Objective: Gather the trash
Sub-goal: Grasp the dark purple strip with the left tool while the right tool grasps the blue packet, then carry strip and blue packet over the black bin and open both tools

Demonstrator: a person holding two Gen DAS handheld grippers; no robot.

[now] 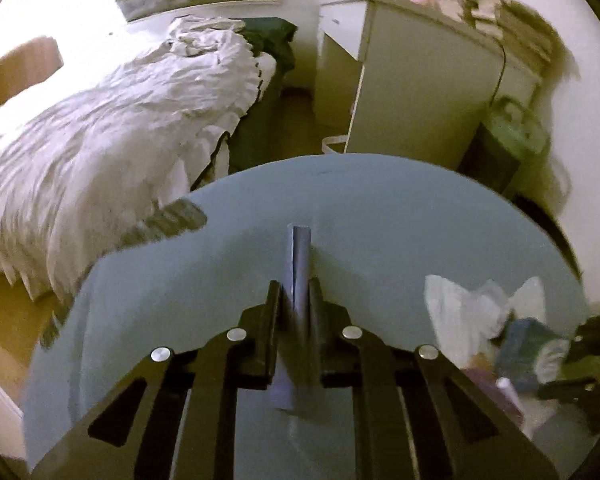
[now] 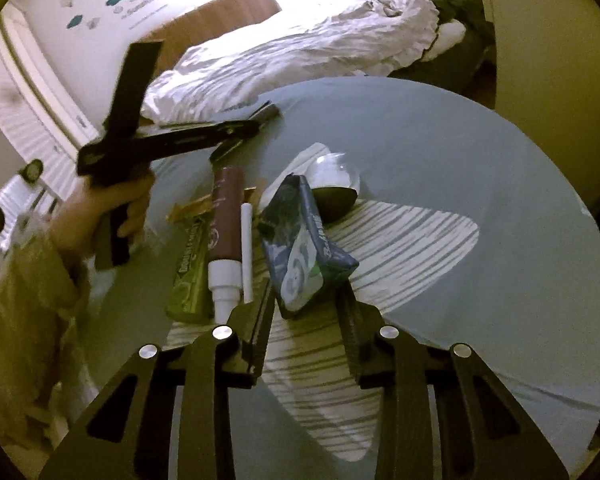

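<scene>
Black left tool (image 1: 296,300): clenched on a thin bluish folded strip (image 1: 299,256) that stands upright between its pads, over the round grey counter (image 1: 380,216). Black right tool (image 2: 306,300): jaws partly closed around the near end of a blue-and-white packet (image 2: 300,240); the pads look to be touching it, firm grip uncertain. At 9 o'clock of the packet: white stick (image 2: 247,248), brown tube with white cap (image 2: 224,224), green wrapper (image 2: 190,272). At 12 o'clock: dark bowl (image 2: 334,196). Beneath: striped cloth (image 2: 400,240). Beyond the counter at 11 o'clock: bed with rumpled white bedding (image 1: 100,120).
</scene>
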